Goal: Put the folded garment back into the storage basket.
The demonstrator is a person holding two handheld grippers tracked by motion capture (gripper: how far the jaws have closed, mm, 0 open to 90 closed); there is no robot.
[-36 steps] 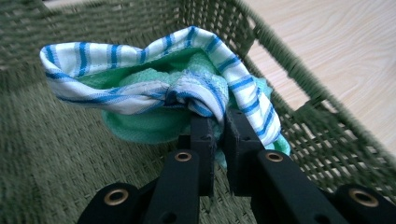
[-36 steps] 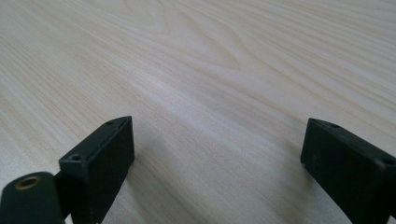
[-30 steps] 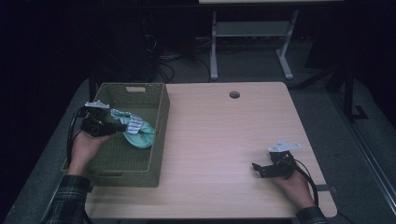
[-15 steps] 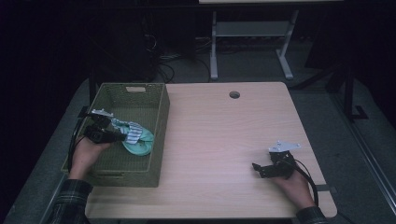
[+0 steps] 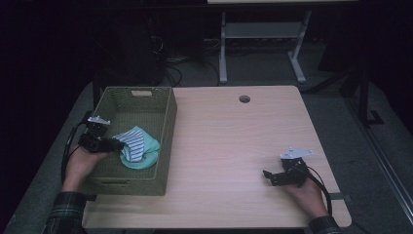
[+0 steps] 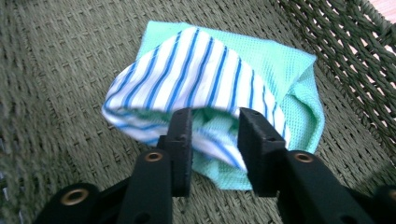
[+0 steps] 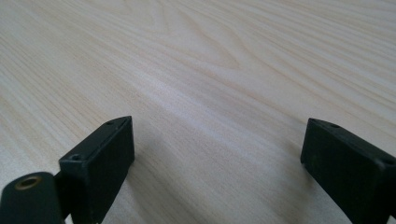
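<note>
A white cloth with blue stripes (image 5: 132,145) (image 6: 205,70) lies bunched on a mint-green cloth (image 5: 148,156) (image 6: 292,79) on the floor of a woven olive basket (image 5: 139,89) (image 6: 51,70) at the table's left. My left gripper (image 5: 119,144) (image 6: 214,126) reaches into the basket from its left side. Its jaws have just been opening, and a fold of the striped cloth sits loosely in the gap between them. My right gripper (image 5: 267,175) (image 7: 217,140) rests low over the bare wood at the front right, jaws wide apart with nothing between them.
The light wooden table (image 5: 234,141) has a round cable hole (image 5: 244,99) near its far edge. The basket's walls rise around the cloths. Beyond the table, a white desk frame (image 5: 258,44) stands on the dark floor.
The left gripper carried the striped cloth down and toward the basket's near half, and the cloth now rests on the green one. Its jaws have parted. The right hand has not moved.
</note>
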